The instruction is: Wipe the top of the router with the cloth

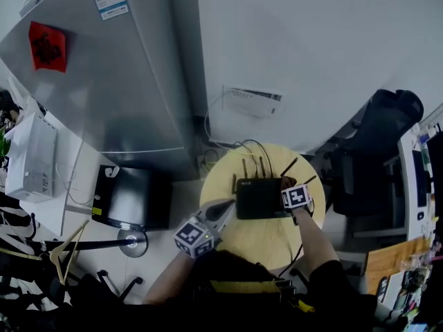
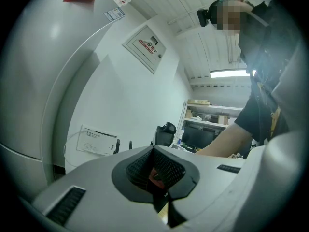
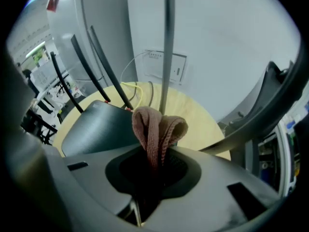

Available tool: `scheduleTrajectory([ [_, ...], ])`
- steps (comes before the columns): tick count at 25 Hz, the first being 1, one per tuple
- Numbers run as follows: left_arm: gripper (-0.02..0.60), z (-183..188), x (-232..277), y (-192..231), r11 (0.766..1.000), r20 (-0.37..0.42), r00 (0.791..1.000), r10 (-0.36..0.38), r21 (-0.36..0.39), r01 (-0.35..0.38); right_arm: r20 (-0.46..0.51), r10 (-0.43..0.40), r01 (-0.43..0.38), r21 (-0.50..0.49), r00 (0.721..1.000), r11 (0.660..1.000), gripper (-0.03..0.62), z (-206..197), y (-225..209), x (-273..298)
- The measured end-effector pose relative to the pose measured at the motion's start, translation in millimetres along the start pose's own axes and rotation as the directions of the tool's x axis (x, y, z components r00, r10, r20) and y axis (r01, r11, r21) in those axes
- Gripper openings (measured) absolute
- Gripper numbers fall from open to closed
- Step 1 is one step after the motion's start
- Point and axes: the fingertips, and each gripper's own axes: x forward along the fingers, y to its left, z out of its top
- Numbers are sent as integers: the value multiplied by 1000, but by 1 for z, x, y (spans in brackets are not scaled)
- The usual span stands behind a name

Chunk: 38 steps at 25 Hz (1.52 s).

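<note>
Router (image 1: 259,198) lies flat on the round table (image 1: 239,241), just in front of the right gripper (image 3: 153,170) and a little to its left. Its thin antennas (image 3: 167,47) stand up beyond the far edge.

I judge it to be a light, stiff plastic box with a smooth top. It can slide on the table when the wipe pushes it sideways, and the antennas can swing or bend if they are hit. If it needs holding, the best place is a side edge of the body, not an antenna.

The cloth (image 3: 157,127) is soft and limp. It is already gripped at a fold, which leaves a short loop free in front of the jaws. That loop is the part that must be pressed down on the lid.

The right gripper is closed tightly on the cloth, with the brown loop standing out above the pads. I cannot tell whether the loop touches the router. In the head view this gripper is at the right edge of the router.

The left gripper (image 2: 157,173) has its jaws pressed together, and I see nothing between them. It points up toward the wall. The router is near its tip, ahead and to its right, and it seems not to touch it.
</note>
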Motion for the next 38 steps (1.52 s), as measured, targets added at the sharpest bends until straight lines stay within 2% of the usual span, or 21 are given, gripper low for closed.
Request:
scheduleTrajectory([
  [2,-2,-1,-1,0,1000,-4,1000,-3,-1,3,-33,-10,10,-5,999,1000,63,-6,6,0],
  [4,-2,-2,-2,0,1000,-14,1000,-11,4,11,8,-24,25,-9,1000,1000,63,3,4,3],
  [8,-2,2,-3,-1,1000,-15,1000,-15,10,15,-20,-150,150,-7,988,989,63,2,-15,-9],
  [11,-2,5,-6,-4,999,-15,999,-29,14,29,-38,-200,197,-77,979,977,63,0,-16,-13],
  [14,-2,7,-7,-7,999,-5,999,-48,7,48,-61,-298,283,-186,952,941,63,-3,-24,-28],
  [15,-2,6,-8,-7,999,-2,999,-51,8,51,-50,-295,282,-184,954,942,63,-1,-23,-29],
  [16,-2,6,-9,-8,998,4,998,-55,6,55,-25,-256,250,-149,966,957,63,3,-19,-26],
  [18,-2,9,-11,-8,998,21,998,-60,-7,61,42,-117,118,-38,992,992,61,12,-2,-24],
  [20,-2,16,-12,-6,998,45,997,-59,-17,59,115,27,-30,18,993,999,61,23,22,-39],
  [22,-2,23,-11,-4,998,64,997,-54,-18,55,212,136,-140,1,968,990,61,39,48,-60],
  [24,-2,25,-13,-4,999,68,997,-46,-26,48,282,204,-207,-21,937,978,61,48,73,-75],
  [28,-2,25,-17,-3,999,74,997,-26,-25,28,300,307,-307,-48,903,951,61,49,118,-82],
  [31,-2,24,-23,-1,1000,80,997,-15,-15,16,306,390,-393,-55,869,918,63,47,146,-83],
  [33,-1,24,-29,1,1000,84,996,-1,-21,3,292,466,-480,-26,835,877,61,43,164,-83],
  [36,-2,17,-40,6,999,79,996,32,-42,-28,268,574,-603,32,773,797,63,35,192,-79],
  [38,-1,11,-46,11,998,79,995,53,-50,-49,250,599,-630,63,761,774,61,32,206,-69],
])
